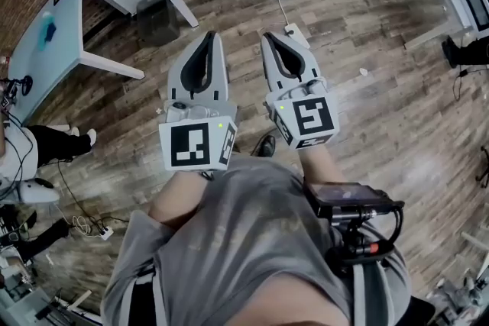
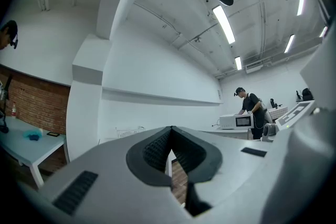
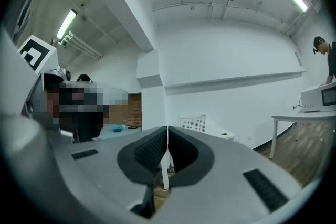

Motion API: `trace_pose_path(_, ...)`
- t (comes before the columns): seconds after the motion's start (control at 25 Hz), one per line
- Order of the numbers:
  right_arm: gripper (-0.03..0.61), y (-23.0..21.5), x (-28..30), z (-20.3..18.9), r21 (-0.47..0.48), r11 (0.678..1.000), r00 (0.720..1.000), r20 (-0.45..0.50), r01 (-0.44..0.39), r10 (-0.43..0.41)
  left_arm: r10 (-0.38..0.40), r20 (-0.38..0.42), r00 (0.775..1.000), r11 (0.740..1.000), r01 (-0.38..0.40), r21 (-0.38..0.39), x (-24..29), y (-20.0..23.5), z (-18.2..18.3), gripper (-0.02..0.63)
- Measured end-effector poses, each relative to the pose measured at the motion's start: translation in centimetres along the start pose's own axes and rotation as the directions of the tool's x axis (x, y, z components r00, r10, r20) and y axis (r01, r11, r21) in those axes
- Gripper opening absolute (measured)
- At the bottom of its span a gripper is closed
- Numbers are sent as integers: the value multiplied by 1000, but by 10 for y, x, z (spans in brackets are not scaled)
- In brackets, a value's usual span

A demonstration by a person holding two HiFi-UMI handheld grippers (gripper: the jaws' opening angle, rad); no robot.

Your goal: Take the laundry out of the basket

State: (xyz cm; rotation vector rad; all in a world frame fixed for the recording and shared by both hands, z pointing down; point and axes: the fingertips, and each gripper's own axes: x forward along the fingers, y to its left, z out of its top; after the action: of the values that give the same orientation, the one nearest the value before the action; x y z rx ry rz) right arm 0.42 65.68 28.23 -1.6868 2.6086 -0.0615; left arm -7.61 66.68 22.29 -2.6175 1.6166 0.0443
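Two grippers point away from the person's grey shirt [image 1: 244, 240] in the head view, over a wooden floor [image 1: 382, 111] and well to the right of the white table [image 1: 46, 50] in the upper left corner. The left gripper [image 1: 209, 38] is the nearer to that table, and the right gripper [image 1: 270, 38] is just beside it on the side away from the table, not touching it. Each has its jaws drawn together at the tips with nothing between. A dark bin [image 1: 157, 17] stands just right of the table, and farther right a white plug block [image 1: 294, 30] with its cable lies on the floor. In the left gripper view the ribbed pads [image 2: 155, 149] meet at the tips, closed on nothing. The table sits low at the left, and right of it, against the white wall, is a white latticed basket [image 2: 128, 132], far beyond the jaws; whether laundry lies in it cannot be told. Much farther right of the table a person in black [image 2: 251, 110] stands at a microwave [image 2: 236, 121]. In the right gripper view the pads likewise touch along a thin line, holding nothing. The table shows to the left of the tips and the basket to its right, well away from the gripper.
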Motion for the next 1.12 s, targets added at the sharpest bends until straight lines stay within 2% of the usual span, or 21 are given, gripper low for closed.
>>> trace_pose_path(0.28,9,-6,37,-13,3,1000,999,-40,1,-1,20,-18,1000,999,-21,-41,30,38,-15,8)
trace_pose_path(0.6,9,-10,126,-20,-9,1000,998,-66,15,-15,0,-30,1000,997,-2,-82,90,105,-33,8)
trace_pose_path(0.84,9,-2,206,-9,-39,999,998,-52,15,-17,-10,5,1000,996,10,-89,134,167,-28,8)
trace_pose_path(1.12,9,9,269,6,-96,995,998,-60,-3,-3,-3,35,999,992,8,-126,169,221,-20,8)
